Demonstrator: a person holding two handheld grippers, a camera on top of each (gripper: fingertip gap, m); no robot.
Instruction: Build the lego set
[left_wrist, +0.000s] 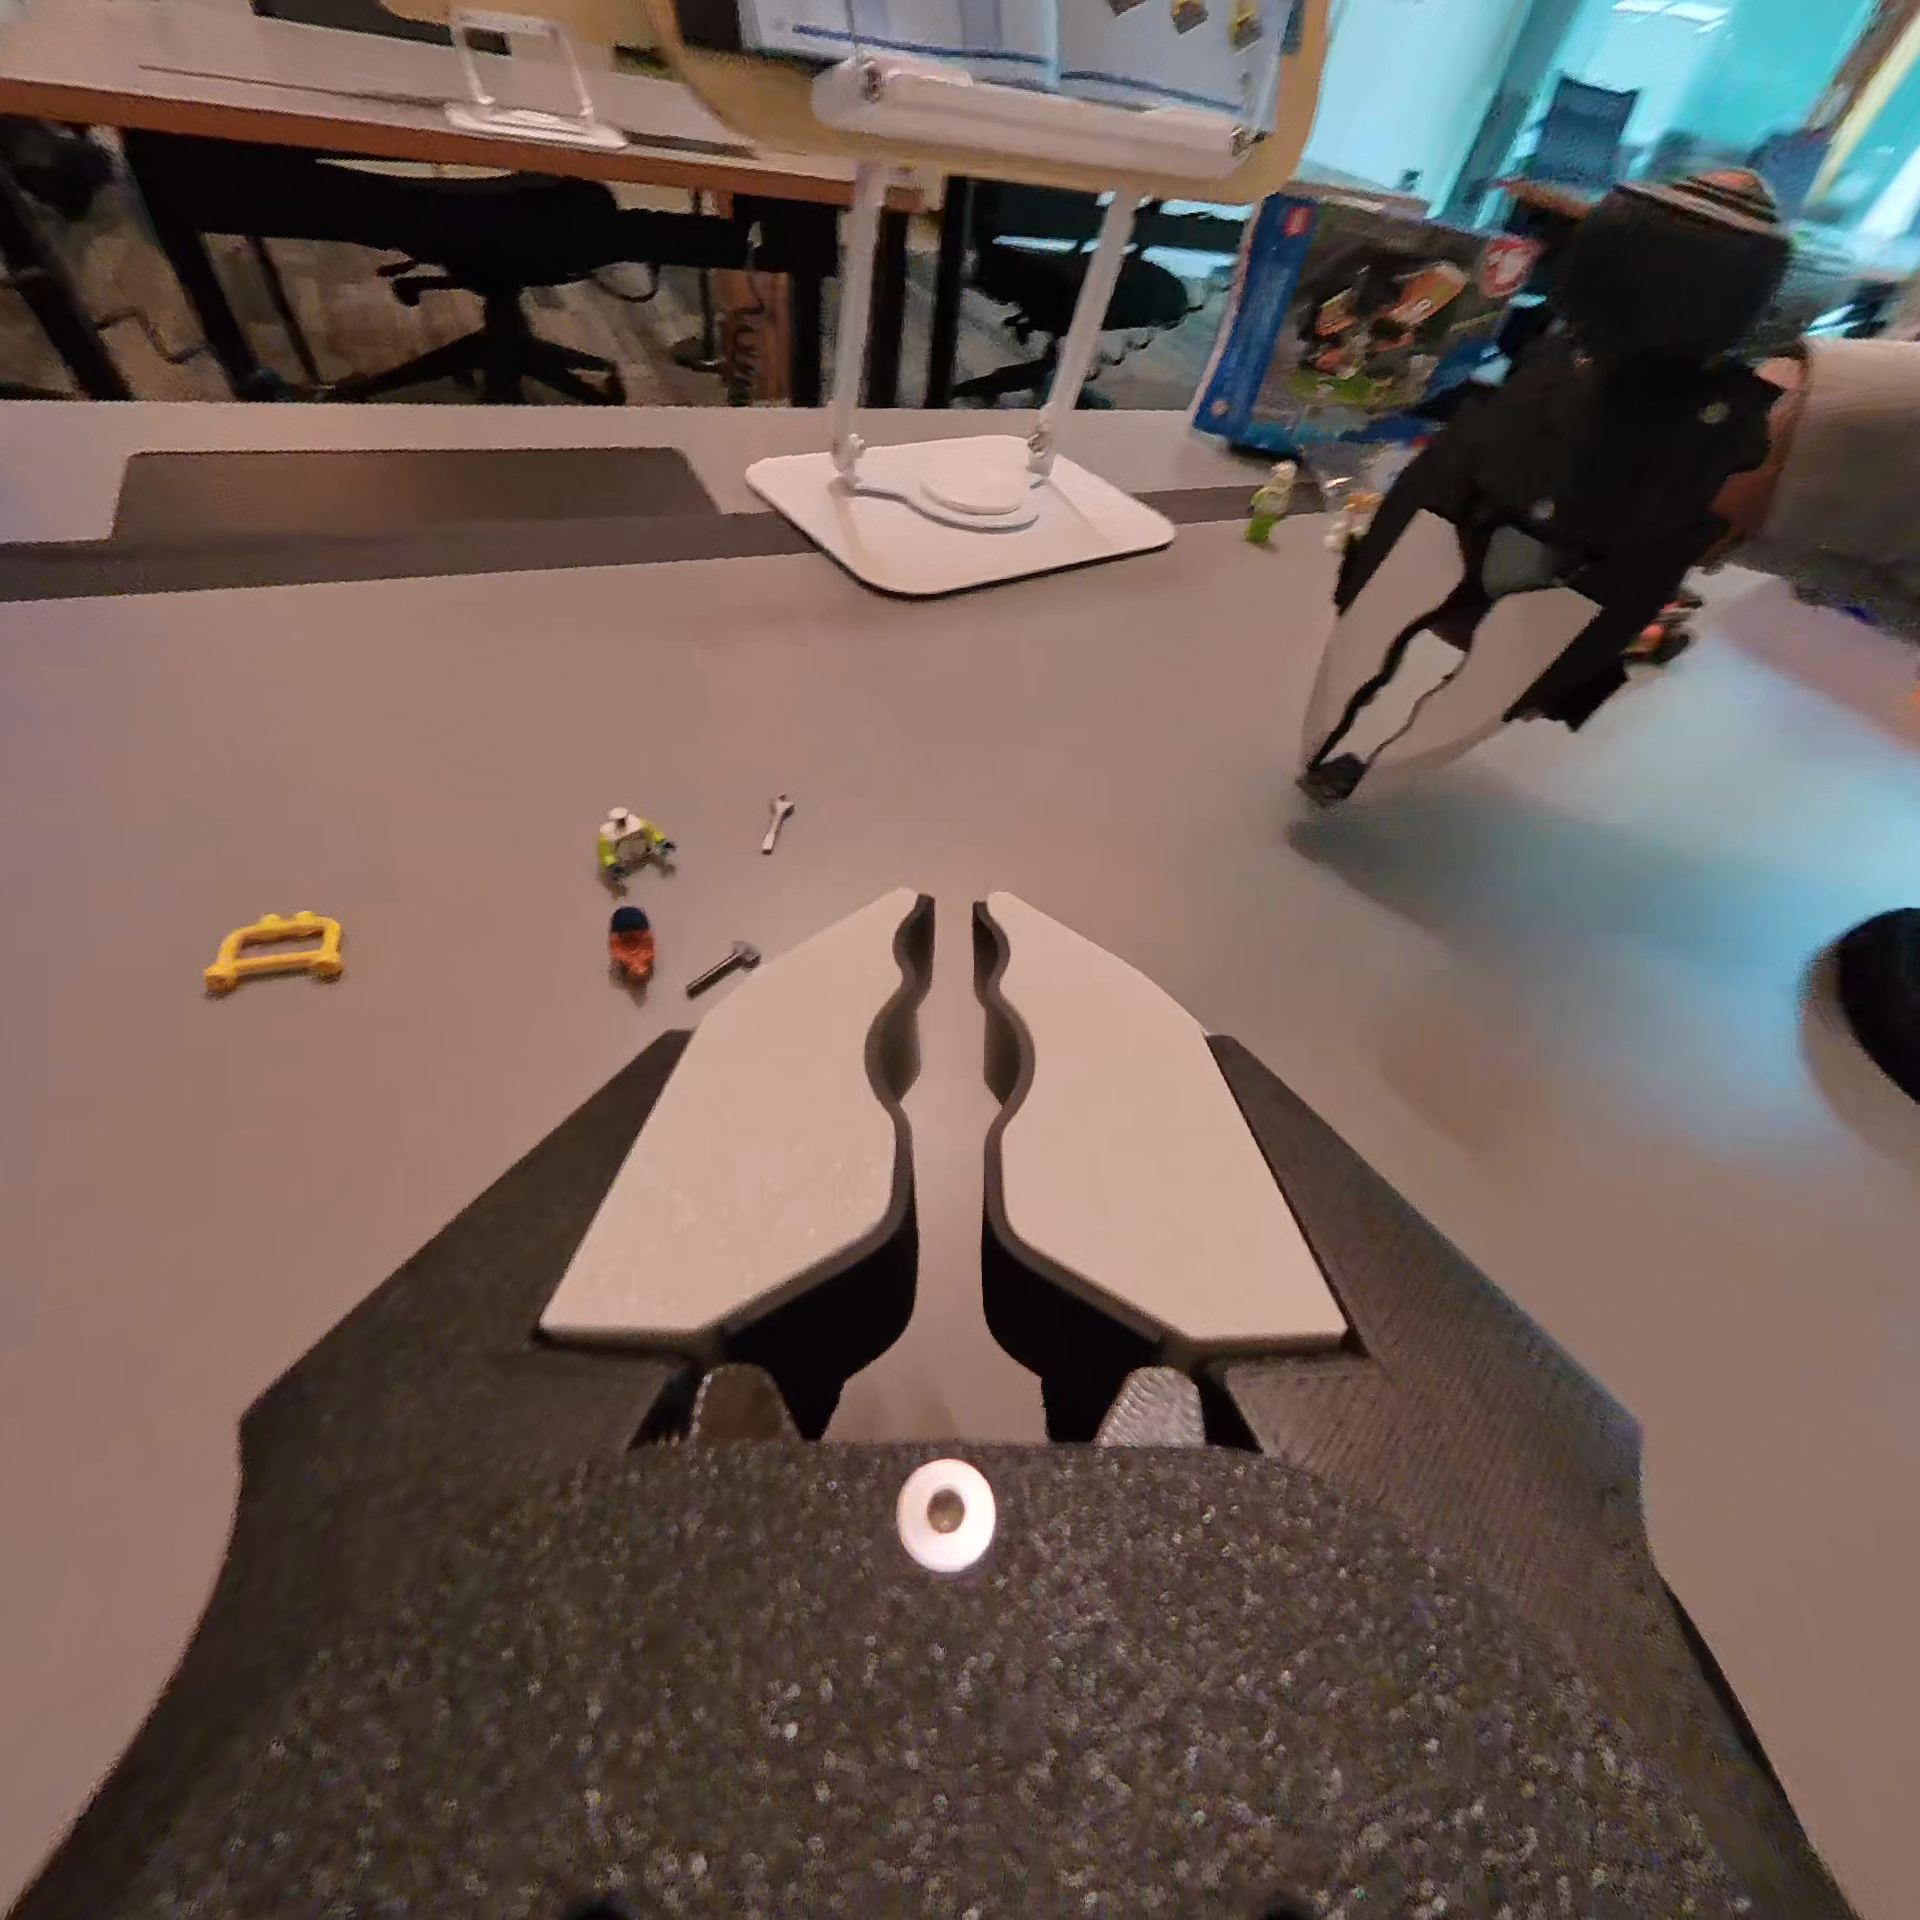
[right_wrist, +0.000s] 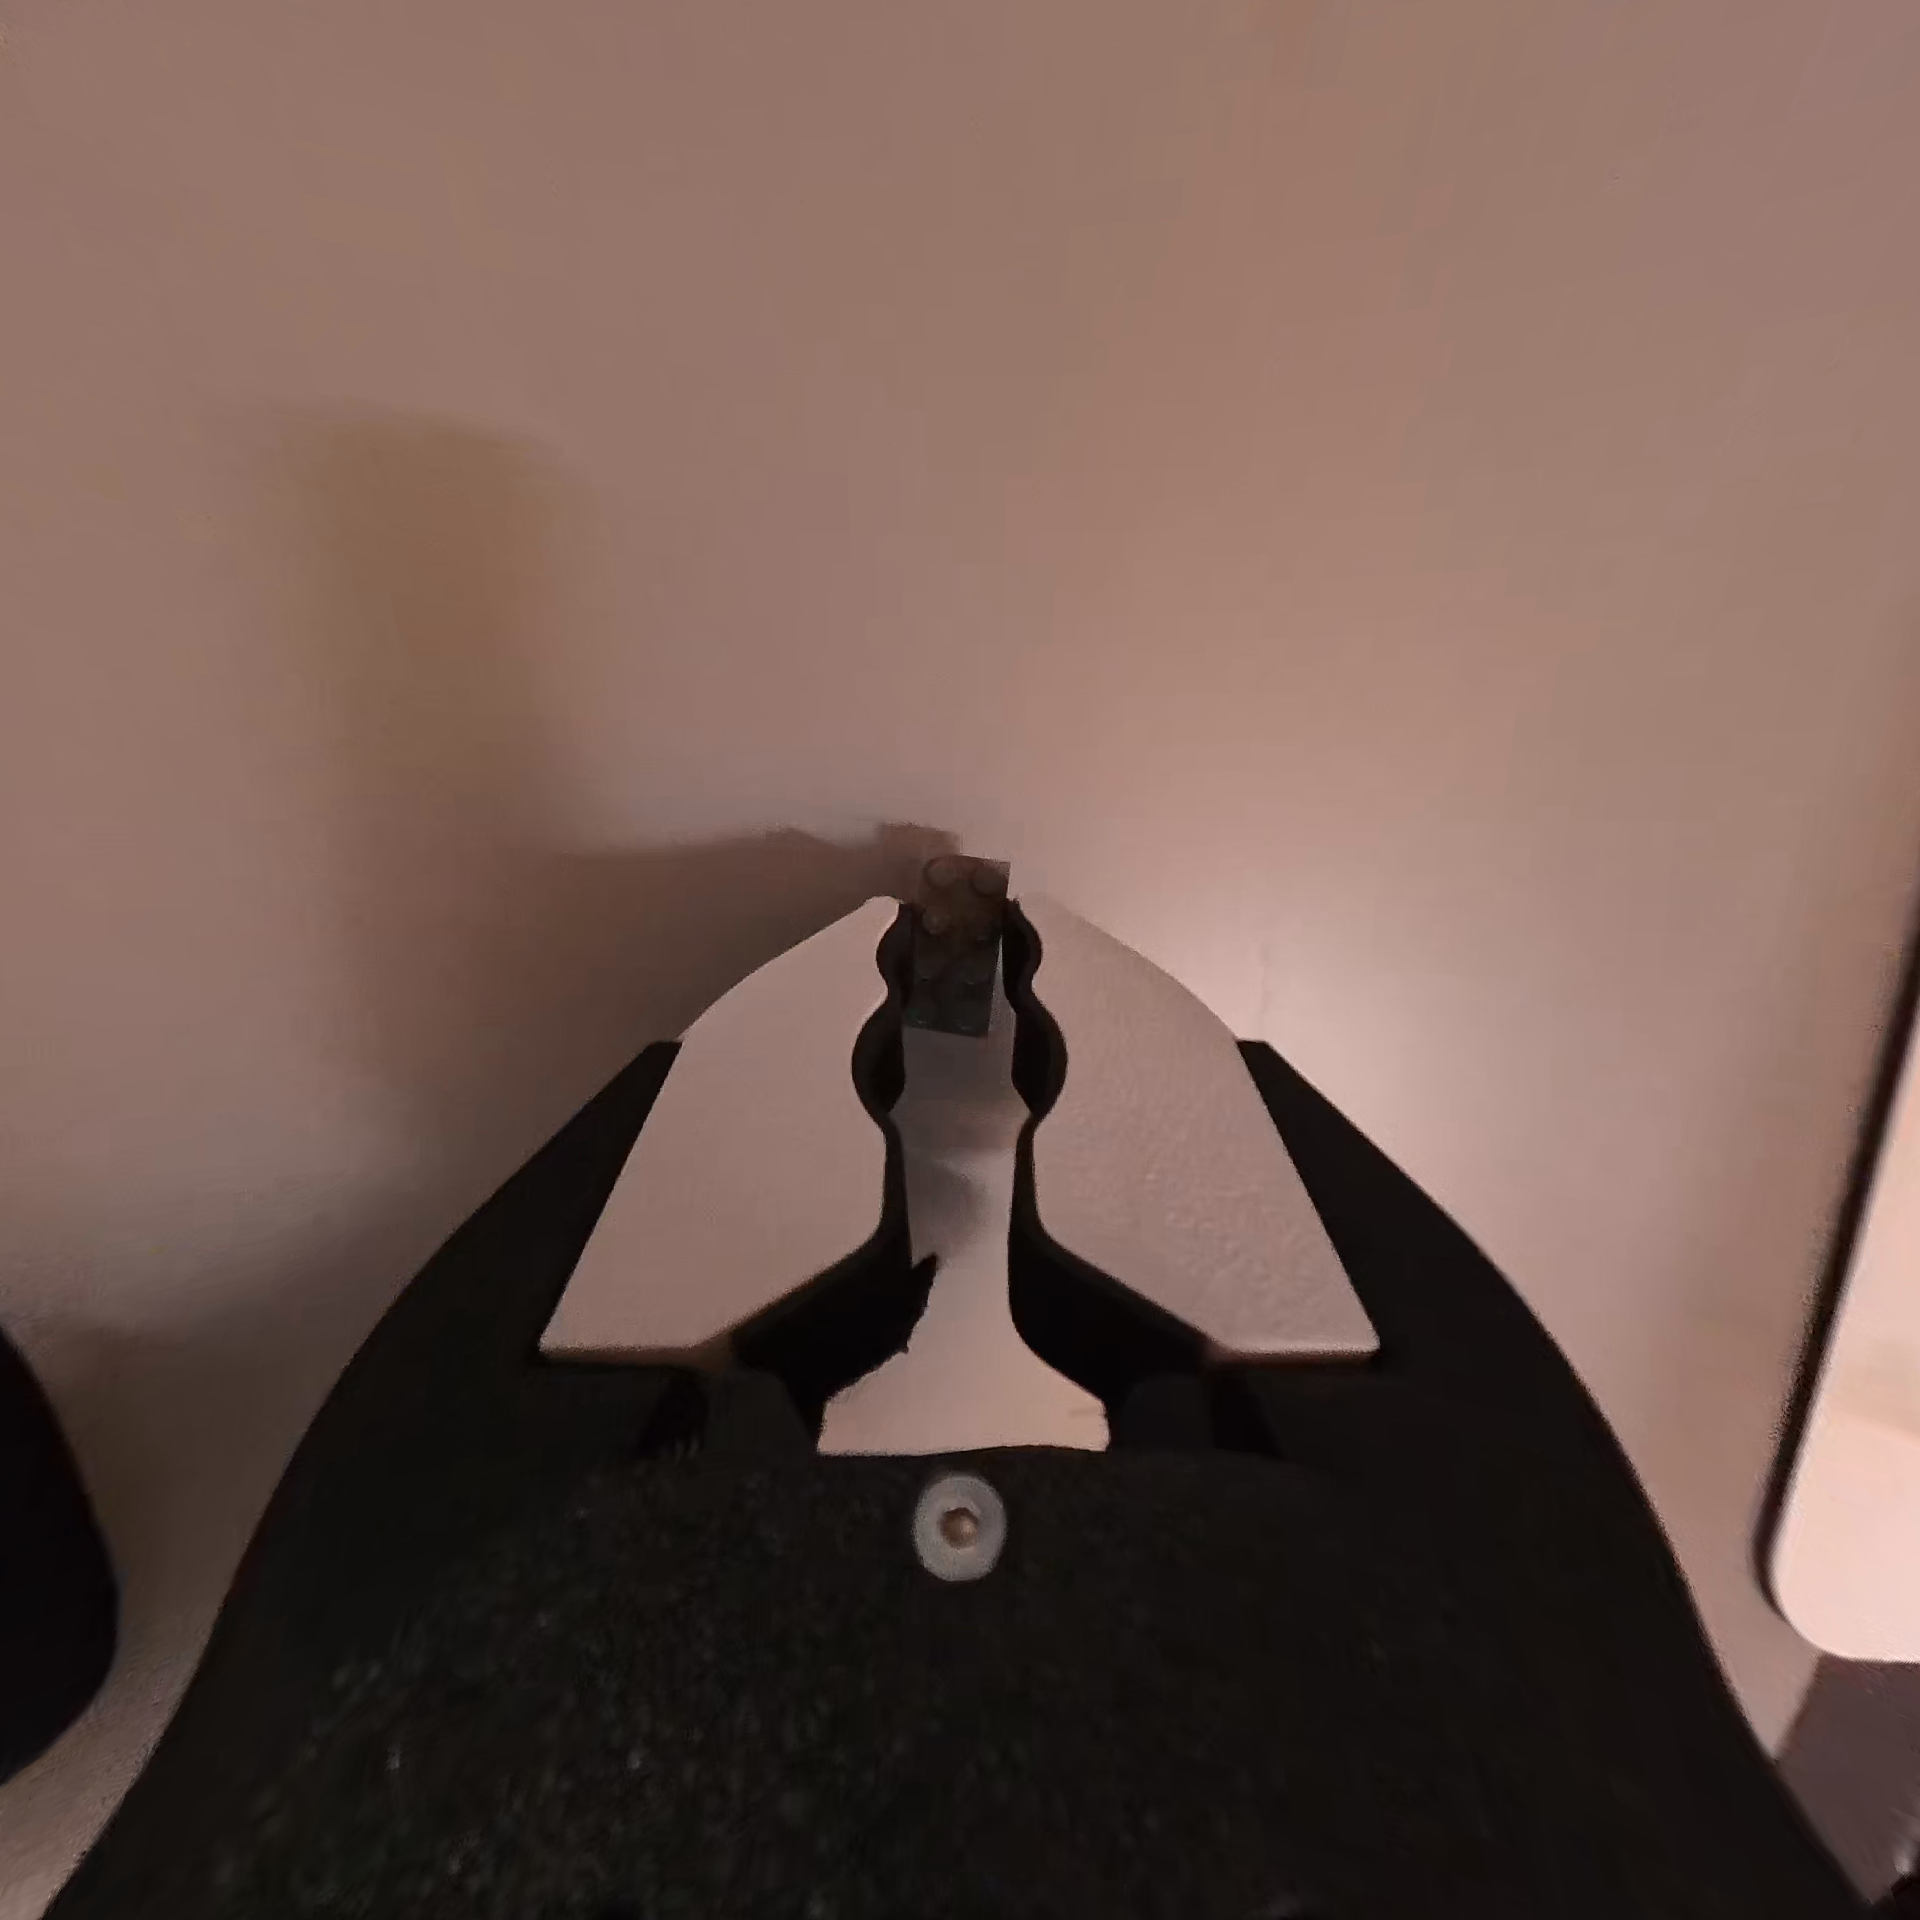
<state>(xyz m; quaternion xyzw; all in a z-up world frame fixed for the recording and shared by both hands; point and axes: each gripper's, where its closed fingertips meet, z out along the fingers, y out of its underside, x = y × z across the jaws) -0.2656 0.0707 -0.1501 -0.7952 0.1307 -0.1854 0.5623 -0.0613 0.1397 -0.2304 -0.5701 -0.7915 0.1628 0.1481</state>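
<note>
On the grey table (left_wrist: 1039, 727) we hold the left gripper (left_wrist: 953, 904) low and level, its fingers a narrow slit apart with nothing between them. Ahead and to its left lie loose parts: a yellow frame (left_wrist: 274, 950) far left, a headless minifigure torso (left_wrist: 630, 844), an orange-and-blue piece (left_wrist: 631, 943), a dark hammer (left_wrist: 723, 968) just beside the left fingertip, and a pale wrench (left_wrist: 776, 823) farther out. Well to the right, our right gripper (left_wrist: 1340, 774) points steeply down, its tips at or near the tabletop. From its own camera we see the right gripper (right_wrist: 953, 914) clamped on a small dark studded brick (right_wrist: 956, 951), studs facing the lens, the brick's far end poking past the fingertips over the bare surface. Across the table stands a white stand (left_wrist: 961, 509), and beyond it to the right the set's box (left_wrist: 1351, 322) leans upright, with two small figures (left_wrist: 1273, 504) before it, blurred.
</note>
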